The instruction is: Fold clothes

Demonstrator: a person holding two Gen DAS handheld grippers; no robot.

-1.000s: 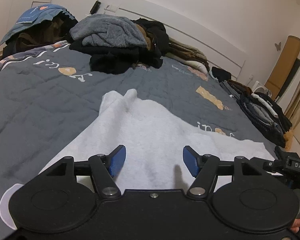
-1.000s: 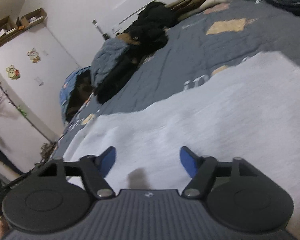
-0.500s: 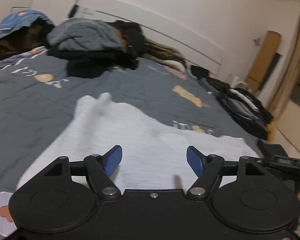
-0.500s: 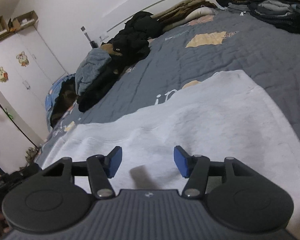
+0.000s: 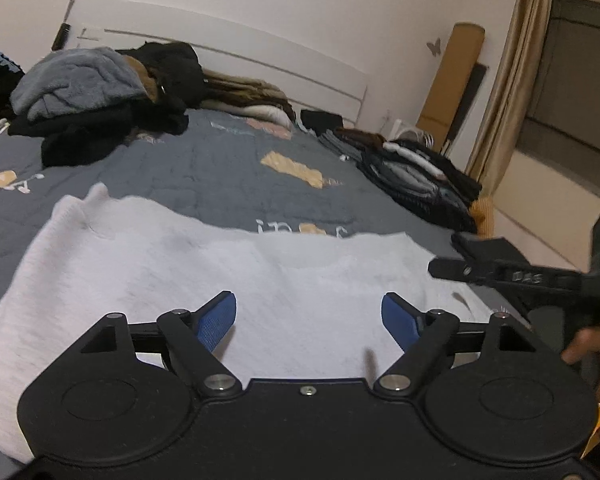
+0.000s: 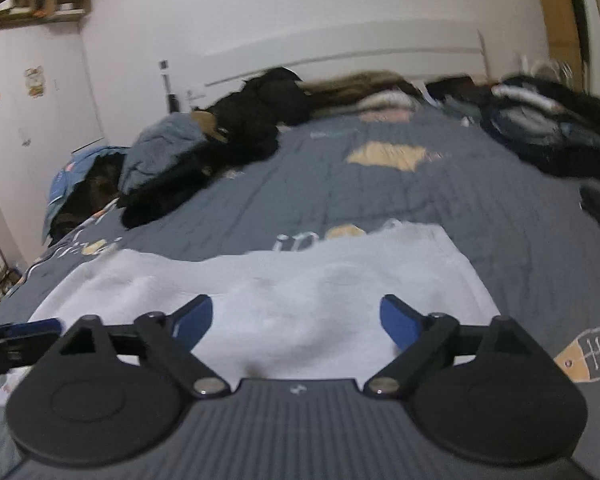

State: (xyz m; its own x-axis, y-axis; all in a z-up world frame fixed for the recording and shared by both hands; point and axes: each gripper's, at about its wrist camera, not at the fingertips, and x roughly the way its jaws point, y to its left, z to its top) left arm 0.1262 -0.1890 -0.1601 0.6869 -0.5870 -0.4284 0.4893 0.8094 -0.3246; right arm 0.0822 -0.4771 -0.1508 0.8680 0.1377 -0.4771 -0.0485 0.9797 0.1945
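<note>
A: What lies under the tools, biggest thing first?

B: The wide bed covered in a grey quilted spread with tan patches and white lettering (image 5: pixel 204 176). It runs ahead of both pairs of fingers to the white headboard.

A: And on it?

B: Far beyond the fingertips, toward the left, a loose heap of dark and grey-blue clothes (image 5: pixel 96 108). Far ahead to the right, along the bed's edge, a row of dark folded garments (image 5: pixel 416 172). Judging from those, some pieces look folded and set aside while the heap looks unsorted, though I cannot tell who stacked what.

A: The piece in hand?

B: A pale grey, soft knit garment (image 5: pixel 204 264) lies spread flat on the spread, directly beneath and just ahead of both tools. Its far edge is wavy, with a small peak at the left corner. Whether it is one layer or already doubled over, the views do not settle; it would fit a piece laid out for folding or one partly folded and smoothed.

A: The tools themselves?

B: The left gripper (image 5: pixel 309 316) hovers over the near part of the cloth, its blue-padded fingers spread wide with nothing between them. The right gripper (image 6: pixel 296 322) is likewise spread and holds nothing, above the cloth's near middle. Its view is blurred.

A: So what remains?

B: This garment is not yet a compact bundle, and the heap looks unfolded.
</note>
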